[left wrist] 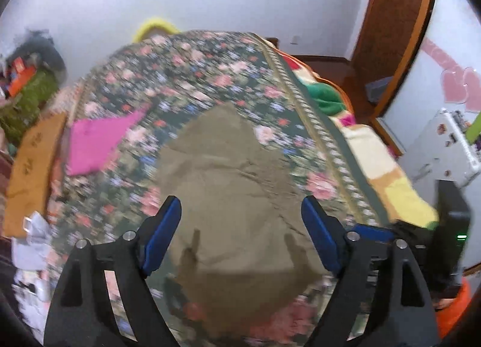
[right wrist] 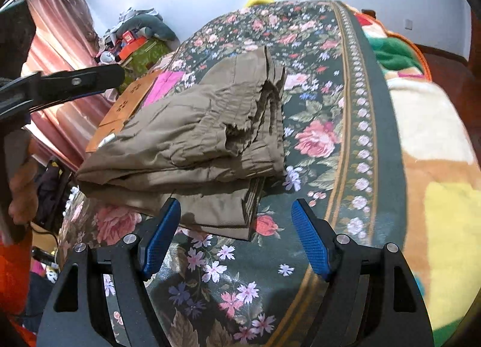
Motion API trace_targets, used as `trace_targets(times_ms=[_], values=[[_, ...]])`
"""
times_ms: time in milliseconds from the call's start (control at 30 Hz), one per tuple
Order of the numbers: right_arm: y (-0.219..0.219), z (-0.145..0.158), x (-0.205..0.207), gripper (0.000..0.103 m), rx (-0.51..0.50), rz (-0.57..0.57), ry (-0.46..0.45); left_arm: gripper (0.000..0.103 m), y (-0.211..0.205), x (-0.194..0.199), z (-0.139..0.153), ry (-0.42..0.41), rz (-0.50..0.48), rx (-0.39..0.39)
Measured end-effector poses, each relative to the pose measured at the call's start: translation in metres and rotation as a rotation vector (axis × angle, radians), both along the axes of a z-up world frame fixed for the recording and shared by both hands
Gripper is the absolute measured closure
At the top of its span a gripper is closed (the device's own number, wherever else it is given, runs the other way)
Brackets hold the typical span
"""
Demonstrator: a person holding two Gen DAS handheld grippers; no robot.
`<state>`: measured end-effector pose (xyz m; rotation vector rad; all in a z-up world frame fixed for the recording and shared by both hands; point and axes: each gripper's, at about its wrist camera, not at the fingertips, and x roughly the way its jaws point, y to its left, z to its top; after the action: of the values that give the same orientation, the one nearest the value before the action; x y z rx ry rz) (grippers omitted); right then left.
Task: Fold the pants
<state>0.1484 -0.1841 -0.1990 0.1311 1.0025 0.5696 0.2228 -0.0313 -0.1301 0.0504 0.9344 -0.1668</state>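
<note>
Sitting folded mid-frame on the flowery bedspread, the khaki pants aren't held; left gripper and right gripper both gape wide, empty.

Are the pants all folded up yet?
Almost. The brown pants already lie in a folded stack on the flowery bedspread. Nothing is in hand: the left gripper and right gripper both have open jaws with no cloth between them. At most, the rumpled top layer needs smoothing.
</note>
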Motion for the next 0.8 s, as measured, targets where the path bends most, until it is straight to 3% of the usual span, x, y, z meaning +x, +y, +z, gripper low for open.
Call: trace_targets(times_ms=[167,367,567,800], values=[[-0.010,0.014,-0.002,0.030,0.009,-0.036,-0.043,0.011,0.028,0.028,-0.001,-0.018,0.025,0.084],[-0.018,0.027,0.009,0.030,0.010,-0.081,-0.081,0.011,0.059,0.079,-0.021,0.060,0.056,0.108],[-0.023,0.032,0.018,0.030,0.011,-0.111,-0.090,0.011,0.073,0.137,-0.060,0.171,0.061,0.108],[-0.022,0.027,0.028,0.030,-0.001,-0.128,-0.073,0.011,0.065,0.181,-0.123,0.292,0.019,0.202]])
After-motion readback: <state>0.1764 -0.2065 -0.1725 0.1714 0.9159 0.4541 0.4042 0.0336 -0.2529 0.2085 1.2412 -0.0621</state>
